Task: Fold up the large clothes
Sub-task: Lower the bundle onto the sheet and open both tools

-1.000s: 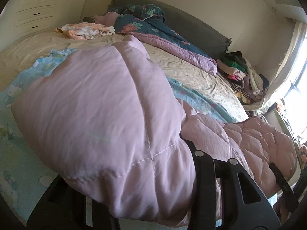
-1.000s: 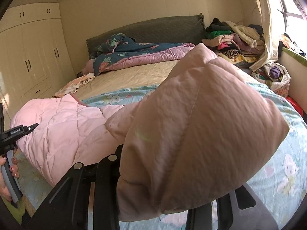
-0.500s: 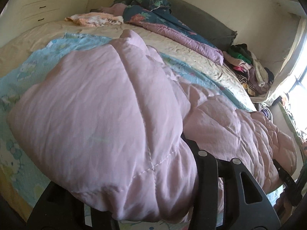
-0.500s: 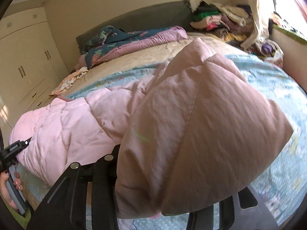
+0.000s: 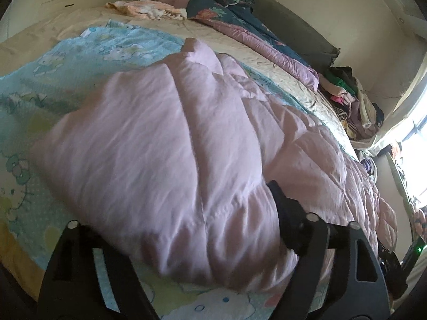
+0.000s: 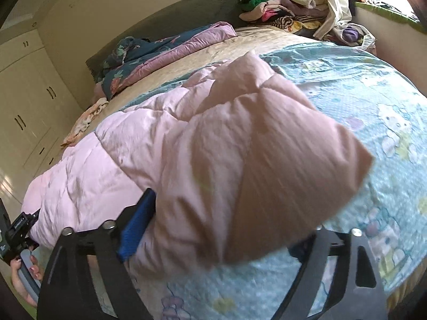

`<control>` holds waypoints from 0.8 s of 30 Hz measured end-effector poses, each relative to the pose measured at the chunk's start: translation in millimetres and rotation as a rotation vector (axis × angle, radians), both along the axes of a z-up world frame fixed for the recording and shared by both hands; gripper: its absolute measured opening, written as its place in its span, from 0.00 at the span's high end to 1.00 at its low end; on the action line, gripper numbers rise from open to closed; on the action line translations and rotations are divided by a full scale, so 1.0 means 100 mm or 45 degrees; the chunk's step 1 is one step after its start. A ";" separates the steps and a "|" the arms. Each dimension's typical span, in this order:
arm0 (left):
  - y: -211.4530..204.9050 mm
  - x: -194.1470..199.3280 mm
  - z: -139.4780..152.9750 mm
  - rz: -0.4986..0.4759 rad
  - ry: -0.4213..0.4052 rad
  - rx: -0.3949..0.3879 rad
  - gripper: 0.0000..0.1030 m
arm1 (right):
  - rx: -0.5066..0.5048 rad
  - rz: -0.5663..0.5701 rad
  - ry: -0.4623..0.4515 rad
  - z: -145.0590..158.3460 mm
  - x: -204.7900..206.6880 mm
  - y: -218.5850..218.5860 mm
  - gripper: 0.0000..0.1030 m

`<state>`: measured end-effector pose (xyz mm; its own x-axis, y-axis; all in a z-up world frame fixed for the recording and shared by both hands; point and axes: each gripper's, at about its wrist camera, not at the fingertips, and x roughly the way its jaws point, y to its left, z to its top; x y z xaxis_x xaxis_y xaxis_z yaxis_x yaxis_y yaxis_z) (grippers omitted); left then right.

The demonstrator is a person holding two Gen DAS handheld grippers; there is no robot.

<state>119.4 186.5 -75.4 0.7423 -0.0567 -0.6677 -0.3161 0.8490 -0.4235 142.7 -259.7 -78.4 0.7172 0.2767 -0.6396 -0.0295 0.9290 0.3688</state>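
Both grippers are opening, jaws spread wide, each with a puffy corner of the pink quilted coat between its fingers. Left gripper: fingers stand well apart, the coat bulging up between them; right finger touches the fabric, left finger sits clear of it, so no pinch. Right gripper: blue-padded left finger lies against the coat, right finger mostly hidden under the fabric's lower edge; no squeeze visible, grip released.

Coat lies across the near end of the bed, on a light blue cartoon-print sheet. It runs sideways from one gripper to the other, folded over so the corners make thick padded lumps. Blurred in the right view.

Left hand shows at the lower left edge of the right view, wrapped around its gripper's handle.

Farther back: beige bedspread, dark floral duvet with purple lining bunched by the grey headboard. Small peach-white garment near the far corner. Heap of mixed clothes beside the headboard, by the window. Cream wardrobe along the wall.
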 end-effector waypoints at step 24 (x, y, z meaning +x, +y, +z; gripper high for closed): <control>-0.05 -0.72 0.56 0.031 -0.098 0.166 0.09 | -0.168 -0.026 -0.248 0.63 -0.98 -0.11 0.04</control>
